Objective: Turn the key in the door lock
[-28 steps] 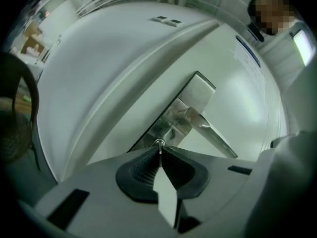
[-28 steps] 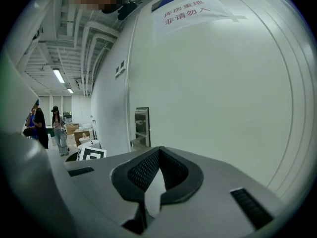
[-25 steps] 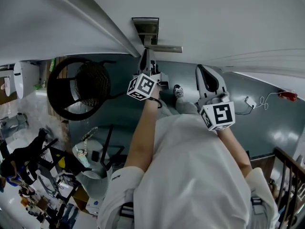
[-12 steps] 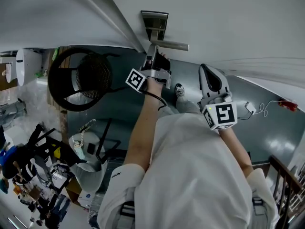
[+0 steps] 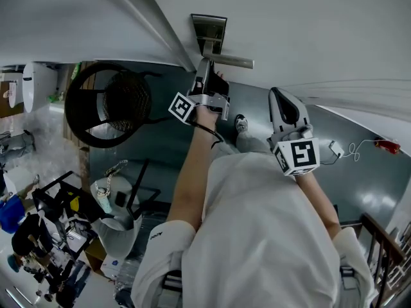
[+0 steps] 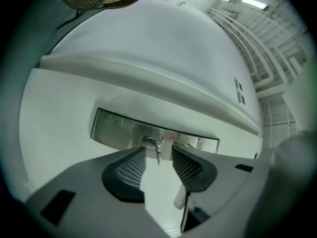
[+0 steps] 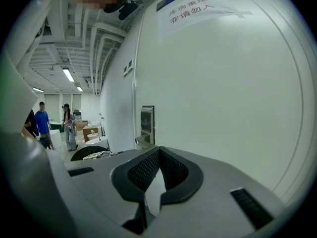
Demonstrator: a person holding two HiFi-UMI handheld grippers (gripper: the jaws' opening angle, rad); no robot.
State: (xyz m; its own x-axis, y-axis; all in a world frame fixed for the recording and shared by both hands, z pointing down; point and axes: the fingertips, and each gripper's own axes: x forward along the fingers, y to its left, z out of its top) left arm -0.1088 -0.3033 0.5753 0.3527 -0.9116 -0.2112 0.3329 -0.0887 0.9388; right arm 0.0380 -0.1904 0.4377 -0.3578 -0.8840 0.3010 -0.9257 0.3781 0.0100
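The steel lock plate (image 6: 116,130) sits on the white door (image 5: 308,24), with a lever handle (image 5: 230,61) beside it. A small key (image 6: 158,156) sticks out of the cylinder (image 6: 151,142). My left gripper (image 6: 158,151) is at the lock with the key between its ribbed pads (image 6: 132,167), a gap on either side. Its jaws have just been opening, and they no longer press the key. In the head view the left gripper (image 5: 205,64) reaches up to the plate (image 5: 209,32). My right gripper (image 5: 278,95) hangs lower right, shut and empty (image 7: 157,153), off the door.
A black round chair (image 5: 106,111) stands left of the door. A white plug and cable (image 5: 340,149) lie on the grey floor at right. A paper sign (image 7: 190,6) is stuck on the door. People (image 7: 43,125) stand far off in the hall.
The left gripper has rolled about its own axis at the lock, so its marker cube now faces another way. The right gripper has kept still.
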